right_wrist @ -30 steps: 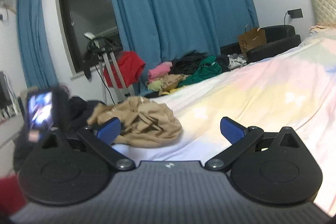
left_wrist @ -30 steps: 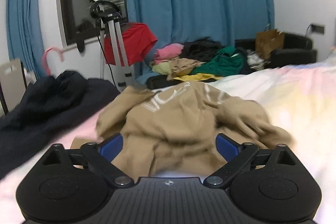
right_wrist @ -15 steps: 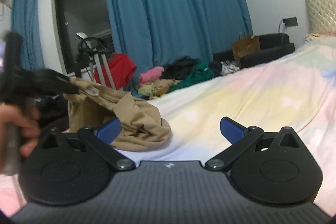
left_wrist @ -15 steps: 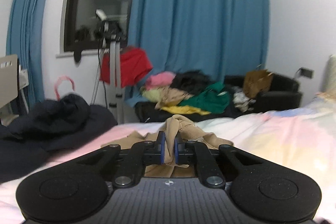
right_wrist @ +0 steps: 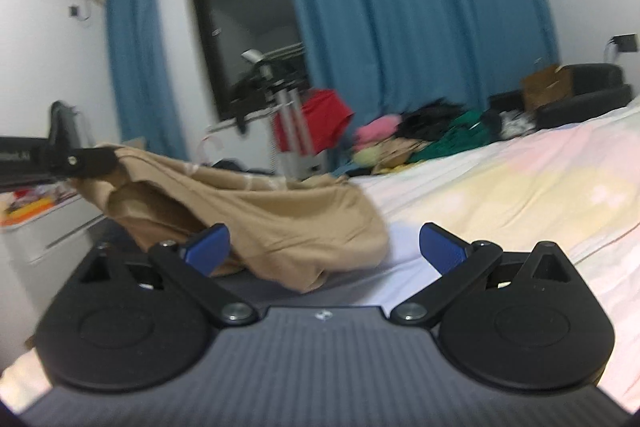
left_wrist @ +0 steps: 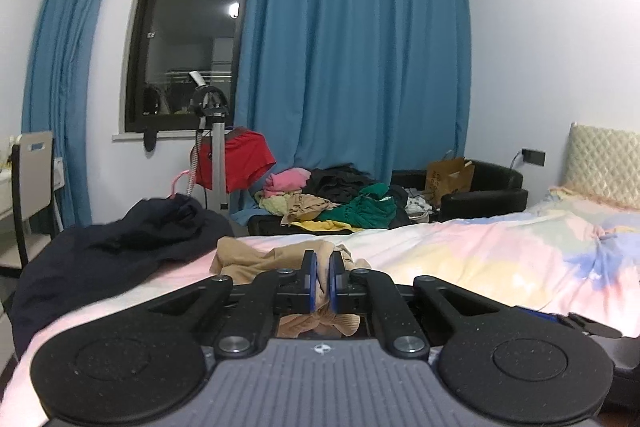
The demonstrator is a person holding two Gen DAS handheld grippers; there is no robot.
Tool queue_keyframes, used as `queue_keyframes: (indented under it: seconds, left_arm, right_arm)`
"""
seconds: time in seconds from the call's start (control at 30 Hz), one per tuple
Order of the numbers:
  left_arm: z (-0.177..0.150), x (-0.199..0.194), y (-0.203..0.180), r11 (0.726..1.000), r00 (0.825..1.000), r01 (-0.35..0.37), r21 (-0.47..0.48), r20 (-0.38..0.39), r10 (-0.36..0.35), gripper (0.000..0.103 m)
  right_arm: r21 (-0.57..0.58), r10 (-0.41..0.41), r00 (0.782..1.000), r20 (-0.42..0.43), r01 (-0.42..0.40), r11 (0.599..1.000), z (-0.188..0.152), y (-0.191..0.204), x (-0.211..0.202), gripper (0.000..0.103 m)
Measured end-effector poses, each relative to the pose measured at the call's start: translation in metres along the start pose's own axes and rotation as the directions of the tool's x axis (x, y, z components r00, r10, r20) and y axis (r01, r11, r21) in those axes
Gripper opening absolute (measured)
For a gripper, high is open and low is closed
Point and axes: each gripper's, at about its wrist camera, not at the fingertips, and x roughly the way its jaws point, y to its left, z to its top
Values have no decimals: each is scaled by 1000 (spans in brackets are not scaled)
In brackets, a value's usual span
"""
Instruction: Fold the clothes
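The left gripper (left_wrist: 322, 277) is pinched tight on a bit of the tan top (left_wrist: 256, 259), with cloth squeezed between its two blue pads. From the right wrist view, you can see it holding one end of the tan top up in the air, off to the left side, while the rest of the cloth hangs down and drags onto the bed (right_wrist: 520, 195). The right gripper (right_wrist: 324, 247) has its jaws wide apart and holds nothing; the low, baggy part of the top sits just in front of its left finger. So this looks like the picking-up step: one corner is caught, and the other side is not caught yet. No fold has been made. Next, I think the right gripper needs to go in and grab another edge of the top, so both can pull it flat over the bed. The cloth is floppy and bunched up, so finding a good edge may be tricky. A dark garment (left_wrist: 120, 247) lies near on the bed, and a pile of clothes (left_wrist: 332, 199) waits farther back by the blue curtain (left_wrist: 360, 67).
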Motion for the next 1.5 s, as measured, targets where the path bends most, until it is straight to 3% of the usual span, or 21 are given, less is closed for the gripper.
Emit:
queue_keyframes:
  seconds: [0.17, 0.4, 0.53, 0.7, 0.8, 0.87, 0.93, 0.97, 1.0, 1.07, 1.17, 1.33, 1.5]
  left_arm:
    - [-14, -37, 16, 999, 999, 17, -50, 40, -15, 6]
    - [-31, -25, 30, 999, 998, 18, -50, 67, -15, 6]
    - [-43, 6, 39, 998, 999, -24, -53, 23, 26, 6]
    - [-49, 37, 66, 986, 998, -63, -155, -35, 59, 6]
    - [-47, 43, 77, 982, 999, -43, -183, -23, 40, 6]
    - [-48, 39, 80, 980, 1000, -31, -197, -5, 31, 6]
    - [-45, 34, 81, 977, 1000, -23, -210, 14, 26, 6]
    - [-43, 31, 81, 976, 999, -17, -216, 23, 23, 6]
    - [-41, 28, 81, 975, 1000, -9, -220, 27, 15, 6]
    - [-38, 25, 79, 973, 1000, 9, -230, 28, -3, 6]
    - [-35, 17, 75, 971, 999, 27, -239, 35, -19, 6]
    - [-29, -3, 66, 973, 994, 60, -224, 104, -37, 6]
    - [-22, -32, 65, 967, 980, 97, -234, 191, -52, 6]
  right_arm:
    - [-50, 71, 995, -70, -75, 996, -20, 35, 8, 103]
    - [35, 50, 988, -144, -45, 998, -40, 50, 71, 103]
    - [110, -34, 990, -140, 49, 993, -49, 36, 101, 102]
    - [257, -147, 982, -118, 173, 951, -44, 0, 101, 99]
    - [268, -191, 978, -84, 207, 941, -43, -10, 96, 99]
    - [204, -186, 975, -126, 209, 956, -43, -11, 111, 99]
    - [100, -189, 957, -221, 215, 971, -50, -7, 130, 91]
    - [55, -190, 943, -272, 213, 976, -58, -4, 139, 78]
    - [62, -190, 936, -296, 217, 974, -64, -6, 141, 72]
    - [99, -185, 926, -330, 229, 968, -75, -12, 143, 69]
    - [135, -232, 946, -226, 266, 954, -65, -18, 130, 49]
    - [151, -205, 979, 13, 201, 968, -23, -16, 90, 15]
    - [139, -120, 985, 120, 103, 985, 5, -9, 46, 5]
